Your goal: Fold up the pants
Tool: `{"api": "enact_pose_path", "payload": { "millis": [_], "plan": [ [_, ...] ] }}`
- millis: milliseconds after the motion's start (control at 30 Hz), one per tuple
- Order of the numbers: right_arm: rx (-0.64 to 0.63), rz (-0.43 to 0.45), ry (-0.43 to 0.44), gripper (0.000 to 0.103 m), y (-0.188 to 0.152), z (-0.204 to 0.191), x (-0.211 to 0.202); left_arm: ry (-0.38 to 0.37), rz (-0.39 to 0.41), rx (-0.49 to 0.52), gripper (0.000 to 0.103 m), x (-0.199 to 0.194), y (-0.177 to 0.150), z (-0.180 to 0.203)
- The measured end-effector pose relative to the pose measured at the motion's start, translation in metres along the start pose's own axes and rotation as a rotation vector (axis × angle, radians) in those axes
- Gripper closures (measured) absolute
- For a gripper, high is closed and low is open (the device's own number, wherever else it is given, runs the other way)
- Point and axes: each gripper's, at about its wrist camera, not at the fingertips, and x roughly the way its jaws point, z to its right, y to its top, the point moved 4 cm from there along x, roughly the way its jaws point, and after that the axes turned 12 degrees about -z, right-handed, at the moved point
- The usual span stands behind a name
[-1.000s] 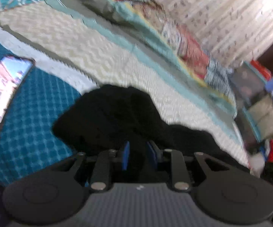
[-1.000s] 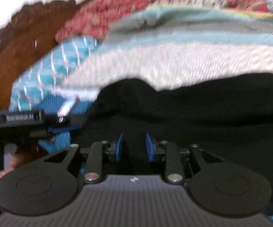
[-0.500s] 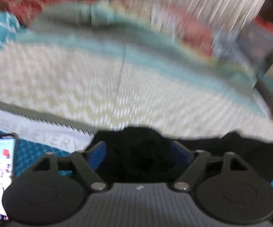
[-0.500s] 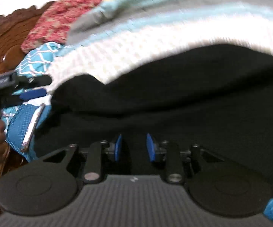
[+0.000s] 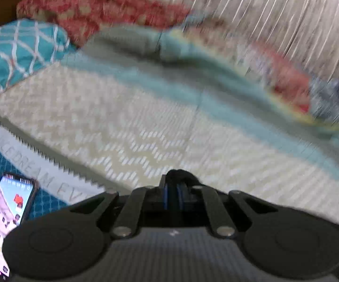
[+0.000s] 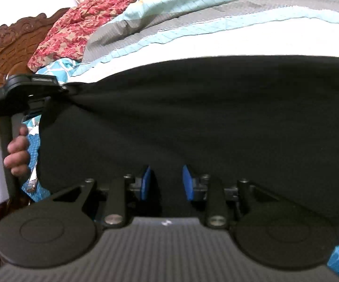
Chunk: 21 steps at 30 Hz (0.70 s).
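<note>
The black pants (image 6: 204, 117) are spread wide across the bed in the right wrist view. My left gripper (image 5: 173, 193) is shut on a small bunch of the black pants (image 5: 180, 176), lifted above the cream quilt. It also shows in the right wrist view (image 6: 59, 89), pinching the pants' left corner and pulling the cloth taut. My right gripper (image 6: 165, 183) has its blue pads a little apart with black cloth between them at the pants' near edge.
A lit phone (image 5: 2, 223) lies on the teal sheet at the lower left. A cream zigzag quilt (image 5: 122, 122) with teal and grey bands covers the bed. Red patterned pillows (image 6: 68, 30) and a carved wooden headboard (image 6: 9, 44) stand at the back left.
My left gripper opened wide, then closed on a corner of the pants and lifted it. The pants now stretch flatter between the two grippers. My right gripper kept its hold.
</note>
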Motion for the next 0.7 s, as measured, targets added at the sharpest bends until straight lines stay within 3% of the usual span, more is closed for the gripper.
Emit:
{"api": "enact_pose_path", "payload": {
  "millis": [100, 200, 267, 300, 433, 567, 700],
  "plan": [
    [-0.017, -0.045, -0.041, 0.069, -0.003, 0.001, 0.012, 0.019, -0.023, -0.012, 0.091, 0.023, -0.006, -0.005],
    [-0.01, -0.044, -0.031, 0.069, -0.005, 0.003, 0.01, 0.043, -0.061, -0.05, 0.074, 0.032, -0.004, -0.012],
    [-0.007, -0.051, -0.025, 0.069, -0.005, 0.005, 0.008, 0.047, -0.067, -0.075, 0.056, 0.028, -0.002, -0.015],
    [-0.006, -0.052, -0.024, 0.069, -0.003, 0.004, 0.009, 0.048, -0.066, -0.08, 0.053, 0.024, -0.003, -0.017],
    [-0.012, -0.043, -0.027, 0.069, 0.0, 0.001, 0.008, -0.038, -0.052, -0.092, 0.049, -0.008, -0.014, -0.021],
    [-0.035, 0.037, -0.004, 0.067, 0.005, -0.008, -0.005, -0.103, 0.014, 0.001, 0.042, -0.05, -0.041, -0.017],
    [-0.128, 0.074, 0.009, 0.067, 0.005, -0.028, -0.014, -0.167, 0.01, 0.056, 0.041, -0.076, -0.07, -0.025]
  ]
}}
